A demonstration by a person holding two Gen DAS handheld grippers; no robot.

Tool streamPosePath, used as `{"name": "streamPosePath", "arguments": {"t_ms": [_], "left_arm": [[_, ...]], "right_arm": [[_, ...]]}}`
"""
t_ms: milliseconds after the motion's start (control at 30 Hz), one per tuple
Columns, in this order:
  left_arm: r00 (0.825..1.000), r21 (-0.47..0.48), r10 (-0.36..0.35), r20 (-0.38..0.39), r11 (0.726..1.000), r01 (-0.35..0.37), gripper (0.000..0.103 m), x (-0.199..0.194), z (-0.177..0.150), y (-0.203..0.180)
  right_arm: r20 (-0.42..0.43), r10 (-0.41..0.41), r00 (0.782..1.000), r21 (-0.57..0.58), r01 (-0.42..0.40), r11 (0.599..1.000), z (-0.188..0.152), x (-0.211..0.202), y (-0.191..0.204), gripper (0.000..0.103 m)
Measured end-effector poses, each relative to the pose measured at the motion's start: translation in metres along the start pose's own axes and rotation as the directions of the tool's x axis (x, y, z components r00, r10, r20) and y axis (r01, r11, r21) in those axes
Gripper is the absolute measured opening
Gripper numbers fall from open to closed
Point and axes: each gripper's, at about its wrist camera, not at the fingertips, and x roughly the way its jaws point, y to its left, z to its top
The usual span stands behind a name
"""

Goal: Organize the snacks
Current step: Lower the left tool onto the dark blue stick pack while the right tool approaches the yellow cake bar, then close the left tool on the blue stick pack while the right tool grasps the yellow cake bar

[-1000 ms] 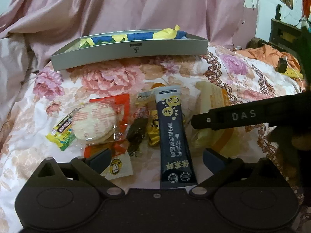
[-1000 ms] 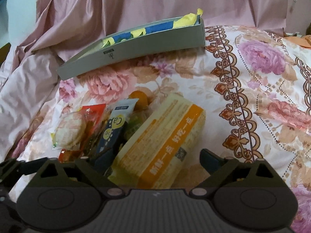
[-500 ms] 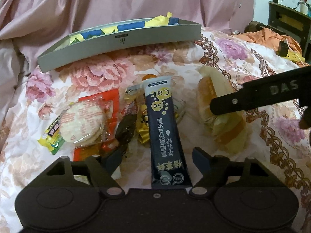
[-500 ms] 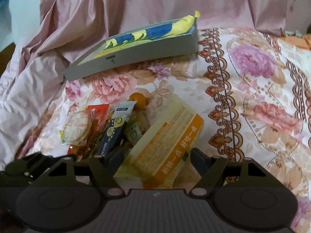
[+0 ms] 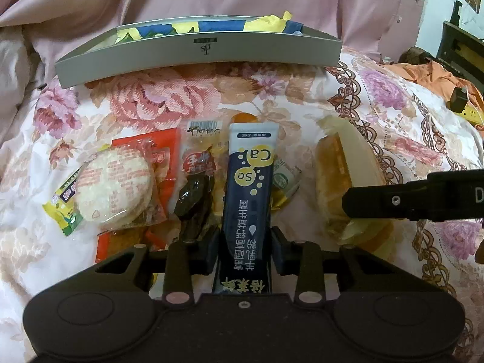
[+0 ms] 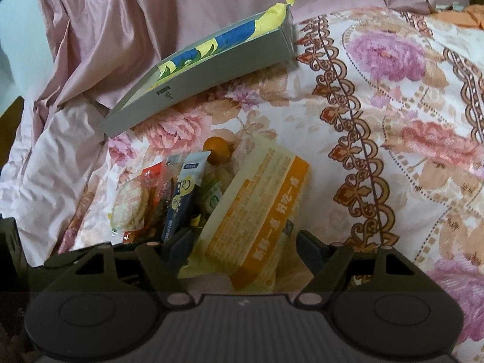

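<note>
- Clamping on the dark navy "Ca/Se" stick sachet [image 5: 246, 199]: the left gripper [image 5: 245, 249] has just been closing, and its pads now press the sachet's near end from both sides. Pack runs straight out ahead along the fingers, so a low end-grip lets it lift lengthwise w/o dragging the neighbours.
- Right gripper [image 6: 245, 249] stands apart, straddling the yellow-orange bread pack [image 6: 257, 211]. Left pad is about at the pack's edge, right pad shows a gap, so not clamped yet; whether the near pad truly touches, can't tell. Pack sits tilted, one long edge propped up, prob. why the jaws are set so wide.
- In the left wrist view the right gripper's finger [image 5: 417, 196] crosses in front of that bread pack, to the right of the left gripper.
- Grey tray box [image 5: 196, 56] lies well ahead of both grippers at the far edge of the floral quilt [image 5: 378, 115], blue-yellow packet [image 5: 211, 27] already inside; likely the drop-off for snacks.
- Loose pile just left of the held sachet: round rice cracker [image 5: 113, 189] in clear wrap, red-orange packet [image 5: 157, 151] under it, dark dried-fruit pack [image 5: 195, 193] touching the sachet's left side. Small green-white sachet [image 5: 282, 181] peeks out on its right; an orange round sweet [image 5: 243, 118] beyond its far end.
- Judgement: pick stage, two items at once; most snacks not yet sorted.
</note>
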Motion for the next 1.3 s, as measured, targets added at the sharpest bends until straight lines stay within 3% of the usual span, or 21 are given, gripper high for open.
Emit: {"name": "streamPosePath", "arguments": {"t_ms": [267,500,633,733,867,1000,1133,1300], "left_arm": [[0.998,-0.066,0.044,-0.043,0.997,-0.047,0.035,-0.018,-0.014,0.010],[0.998,-0.069,0.063,-0.018,0.996,-0.065,0.038,-0.034,-0.042,0.010],[0.998,-0.058,0.062,-0.018,0.996,-0.063,0.041,-0.031,-0.044,0.010],[0.999,-0.077,0.047,-0.023,0.996,-0.049,0.043,-0.026,-0.043,0.014],[0.999,-0.100,0.026,-0.022,0.995,-0.028,0.050,-0.022,-0.042,0.017],[1.000,-0.109,0.007,-0.023,0.994,-0.009,0.055,-0.021,-0.041,0.018],[1.000,-0.119,-0.001,-0.017,0.993,-0.001,0.054,-0.023,-0.041,0.019],[1.000,-0.123,0.005,-0.007,0.992,-0.006,0.044,-0.024,-0.043,0.020]], "right_arm": [[-0.012,0.023,1.000,0.000,-0.023,1.000,-0.003,0.004,0.003,0.081],[0.004,0.044,0.999,-0.005,-0.044,0.999,-0.018,0.020,0.011,0.086],[0.057,0.012,0.998,-0.055,-0.008,0.998,-0.022,0.025,0.022,0.090],[0.090,-0.006,0.996,-0.021,0.008,1.000,-0.017,0.029,0.023,0.092],[0.084,-0.045,0.995,0.019,0.043,0.999,-0.017,0.037,0.017,0.093],[0.093,-0.081,0.992,-0.027,0.084,0.996,-0.021,0.041,0.023,0.093],[0.114,-0.132,0.985,-0.088,0.142,0.986,-0.029,0.043,0.033,0.086],[0.149,-0.164,0.975,-0.105,0.181,0.978,-0.035,0.039,0.035,0.070]]}}
